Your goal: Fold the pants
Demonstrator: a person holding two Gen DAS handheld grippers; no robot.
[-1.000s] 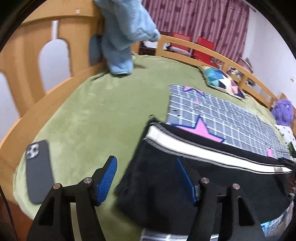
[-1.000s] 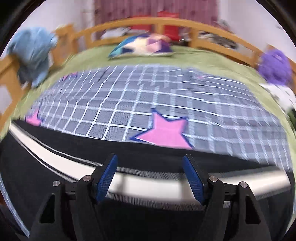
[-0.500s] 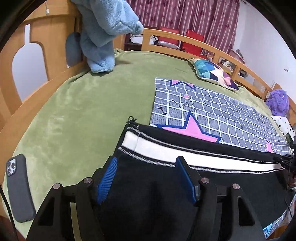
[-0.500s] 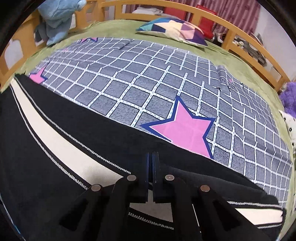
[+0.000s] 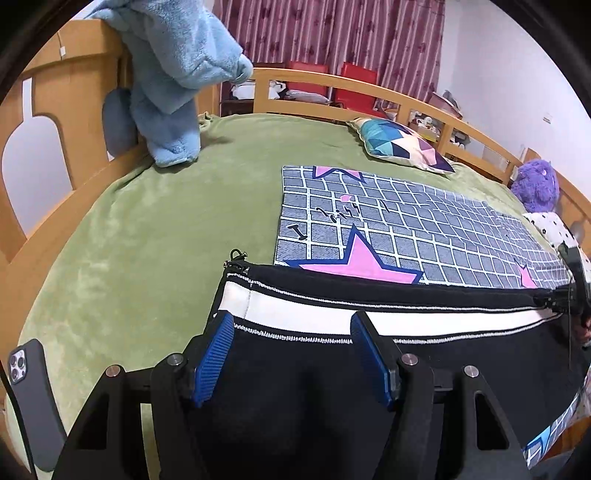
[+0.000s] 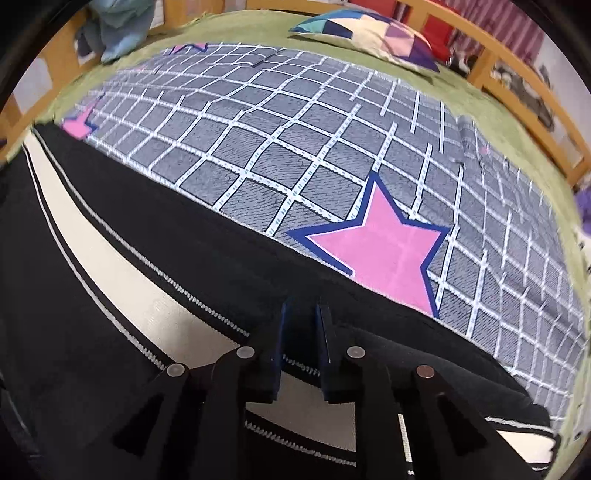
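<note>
Left gripper (image 5: 291, 354): angled down, fingers apart over pants (image 5: 369, 295). Right gripper (image 6: 303, 343): steeply down, fingers opening, pants fabric between.

A home bedroom: a wooden-railed bed (image 5: 369, 88) covered by a green blanket (image 5: 155, 221), with a patterned pillow (image 5: 402, 147), a purple plush toy (image 5: 535, 184), a checked star-print cover (image 6: 332, 155), and dark red curtains (image 5: 332, 33) behind.
</note>
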